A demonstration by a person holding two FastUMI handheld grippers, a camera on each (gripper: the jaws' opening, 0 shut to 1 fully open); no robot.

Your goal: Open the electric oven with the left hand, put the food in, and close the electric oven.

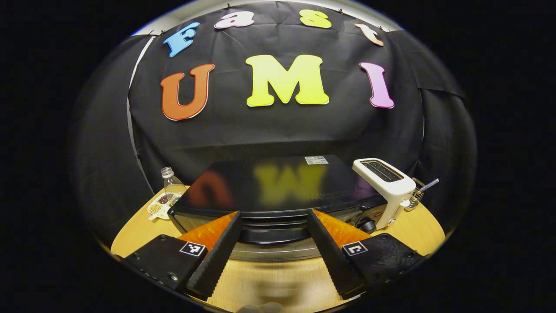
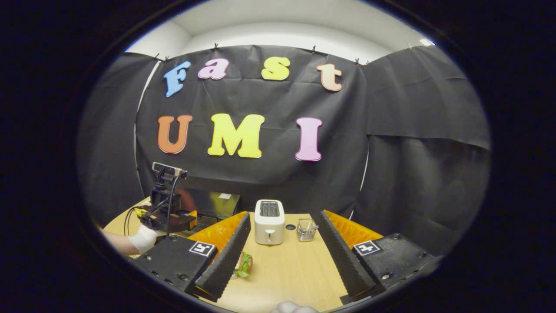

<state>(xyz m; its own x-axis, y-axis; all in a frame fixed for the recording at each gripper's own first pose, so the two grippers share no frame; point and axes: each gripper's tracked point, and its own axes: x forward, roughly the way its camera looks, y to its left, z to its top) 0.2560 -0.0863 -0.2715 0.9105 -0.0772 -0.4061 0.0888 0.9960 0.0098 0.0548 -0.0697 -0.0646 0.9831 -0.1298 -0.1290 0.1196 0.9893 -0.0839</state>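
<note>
- In the left gripper view, a clear bottle (image 1: 172, 184) stands at the far left of the wooden table (image 1: 278, 278), with a small white dish of beans (image 1: 159, 206) touching its base, both tight against the black cloth wall (image 1: 269, 130).
- The electric oven (image 1: 278, 187) sits in the middle of that table, black and glossy on top, its door shut and its front edge facing the camera.
- The left gripper (image 1: 273, 256) hovers just in front of the oven's front edge, its fingers spread wide apart with nothing between them.
- To the oven's right stands a white toaster (image 1: 386, 182), and just beyond it a small wire holder (image 1: 417, 195) near the table's edge.
- In the right gripper view, the left gripper (image 2: 167, 217) shows at the far left, held by a gloved hand (image 2: 141, 239) before the oven (image 2: 217, 204).
- The food, a sandwich with green lettuce (image 2: 243, 264), lies on the table (image 2: 286, 269) beside the right gripper's left finger.
- The right gripper (image 2: 284, 265) hangs above the table, fingers apart and empty.
- Farther back stand the toaster (image 2: 269, 221) and the wire holder (image 2: 306, 229), with a white ceiling (image 2: 282, 26) above the cloth.
</note>
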